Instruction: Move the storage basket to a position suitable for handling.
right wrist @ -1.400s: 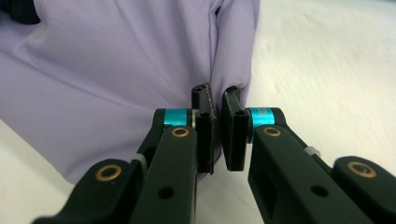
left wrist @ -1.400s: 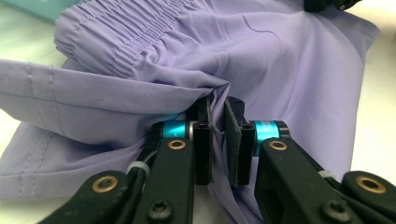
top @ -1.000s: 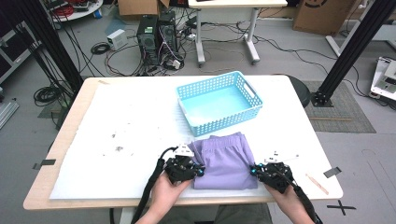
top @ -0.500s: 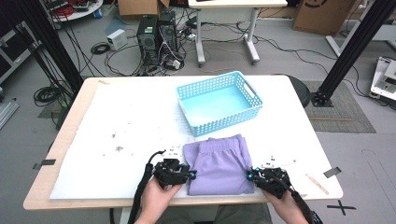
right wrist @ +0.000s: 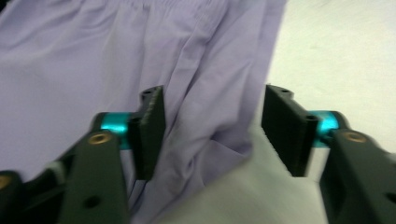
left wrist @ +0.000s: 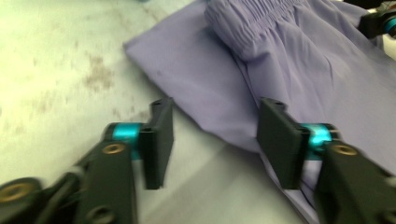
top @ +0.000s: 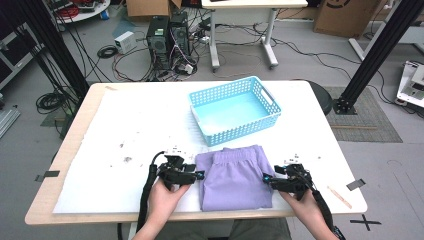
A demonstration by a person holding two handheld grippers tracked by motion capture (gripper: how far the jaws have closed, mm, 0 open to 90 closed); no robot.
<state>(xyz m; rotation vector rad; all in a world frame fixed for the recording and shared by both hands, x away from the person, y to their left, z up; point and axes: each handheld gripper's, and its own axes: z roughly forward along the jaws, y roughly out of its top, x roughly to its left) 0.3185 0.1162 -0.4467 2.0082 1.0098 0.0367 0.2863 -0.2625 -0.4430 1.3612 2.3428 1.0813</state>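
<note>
Closest to the person, the two hands sit at the near edge of the table (top: 115, 125), one on each side of a folded pair of lilac shorts (top: 235, 177). The left gripper (top: 196, 175) points in at the shorts' left edge; in the left gripper view its jaws have just been opening and stand apart, with the cloth's edge lying loose on the table between them, not pinched. The right gripper (top: 267, 178) mirrors it at the right edge; in the right gripper view its jaws have also just been opening, and the fabric's side fold sits slack in the gap, with no pad pressing on it.

So I judge this to be a let-go: a fold has been laid down and both tools are releasing. The shorts lie flat, waistband toward the far side.

Just beyond the waistband stands the blue perforated basket (top: 270, 97), empty as far as I can see. Next, I would guess, comes a fresh grip on the bundle. That calls for closing on all layers so it stays folded, then carrying it forward over the basket's near wall.
</note>
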